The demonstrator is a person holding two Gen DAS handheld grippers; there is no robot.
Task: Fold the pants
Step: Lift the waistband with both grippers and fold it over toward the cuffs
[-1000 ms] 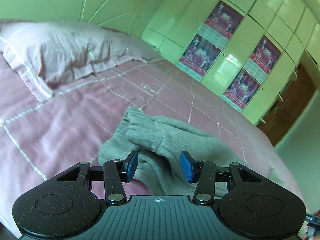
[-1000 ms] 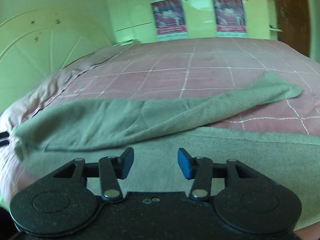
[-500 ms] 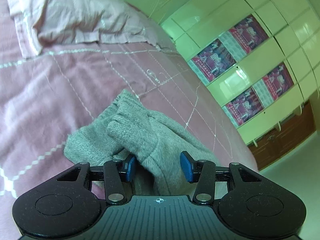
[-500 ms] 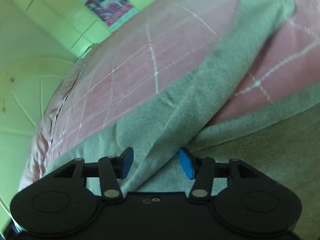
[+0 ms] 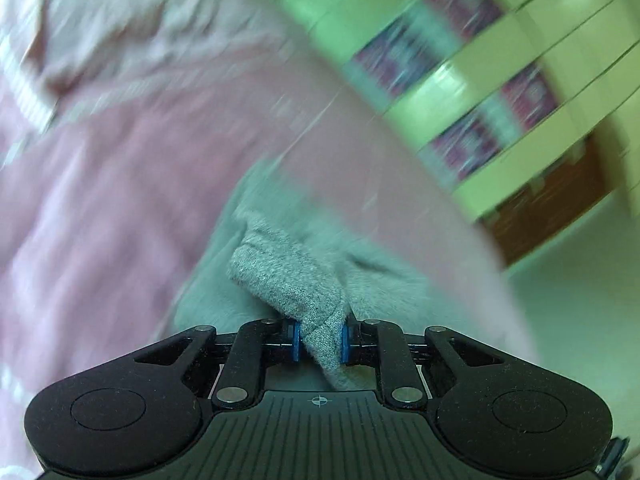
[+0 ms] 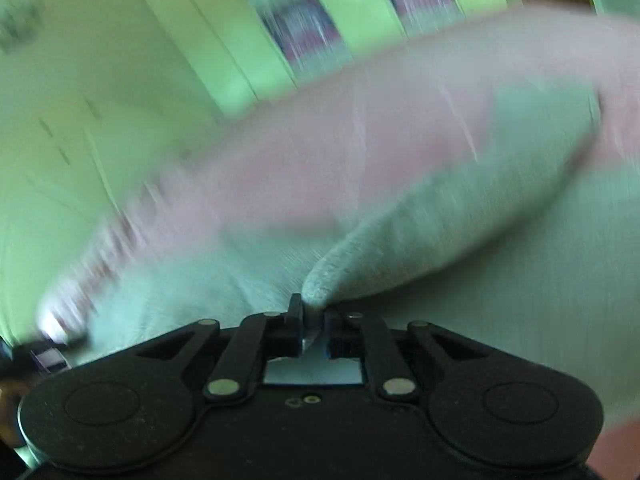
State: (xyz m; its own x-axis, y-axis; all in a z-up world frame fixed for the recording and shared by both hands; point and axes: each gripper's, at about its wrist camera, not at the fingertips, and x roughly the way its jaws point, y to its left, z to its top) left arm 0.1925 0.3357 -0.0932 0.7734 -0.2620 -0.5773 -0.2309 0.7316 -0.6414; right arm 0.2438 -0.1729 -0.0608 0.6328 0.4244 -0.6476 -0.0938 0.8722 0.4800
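Grey knit pants lie on a pink checked bedspread. In the left wrist view my left gripper is shut on a bunched fold of the pants, the blue pads pressing the cloth from both sides. In the right wrist view my right gripper is shut on a thin fold of the same pants, whose leg stretches away to the upper right over the bedspread. Both views are blurred by motion.
A pink pillow lies at the head of the bed, upper left. Green cabinet doors with posters line the wall beyond the bed. A brown wooden door and pale floor show at the right. A green wall rises behind the bed.
Both grippers have gone from open to shut on the grey pants. Each has dropped closer to the cloth and rolled, and the views now smear with motion.
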